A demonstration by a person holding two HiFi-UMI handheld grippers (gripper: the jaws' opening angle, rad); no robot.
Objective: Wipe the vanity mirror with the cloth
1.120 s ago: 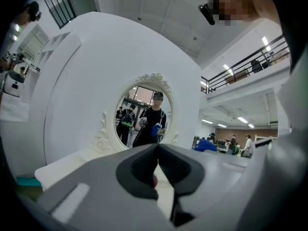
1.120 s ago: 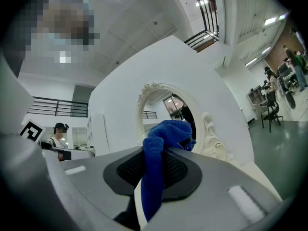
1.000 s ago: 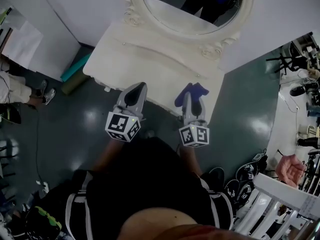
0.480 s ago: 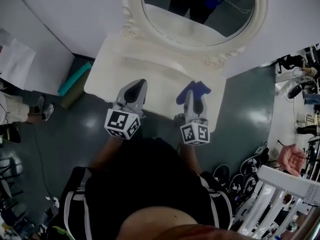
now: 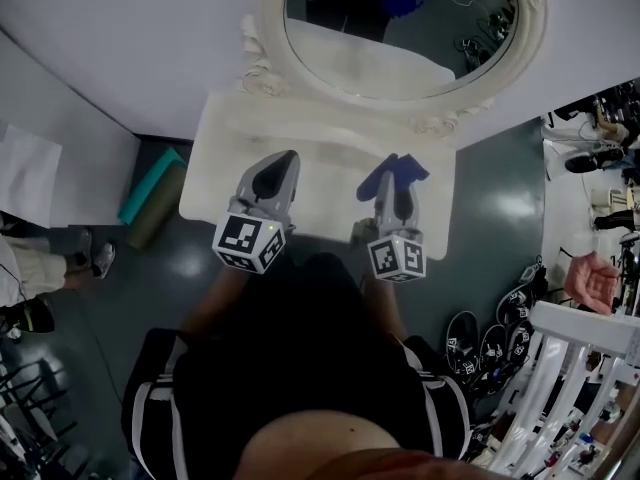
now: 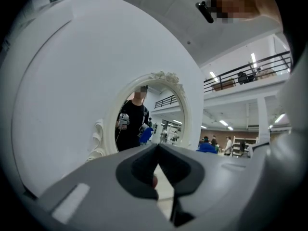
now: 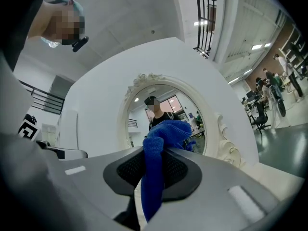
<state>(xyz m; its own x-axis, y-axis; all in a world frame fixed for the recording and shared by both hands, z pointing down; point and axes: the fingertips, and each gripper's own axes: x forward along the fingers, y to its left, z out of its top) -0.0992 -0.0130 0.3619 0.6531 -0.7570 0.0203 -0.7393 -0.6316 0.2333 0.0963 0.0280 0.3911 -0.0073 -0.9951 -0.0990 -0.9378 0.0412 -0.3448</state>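
the left gripper [image 5: 281, 162] is on the left, its jaws pressed together with nothing in them. to its right, the right gripper [image 5: 393, 182] squeezes the blue cloth [image 5: 378, 178], which sticks up out of its jaws. both hang over the near edge of the white vanity table [image 5: 330, 133]. the round mirror [image 5: 400, 38] stands at the far side, and the cloth is not touching it. i think this is the reaching step. next the cloth must go up and forward to the glass, then rub it. the wall [image 5: 120, 28] is white and the floor [image 5: 120, 298] is dark and shiny.
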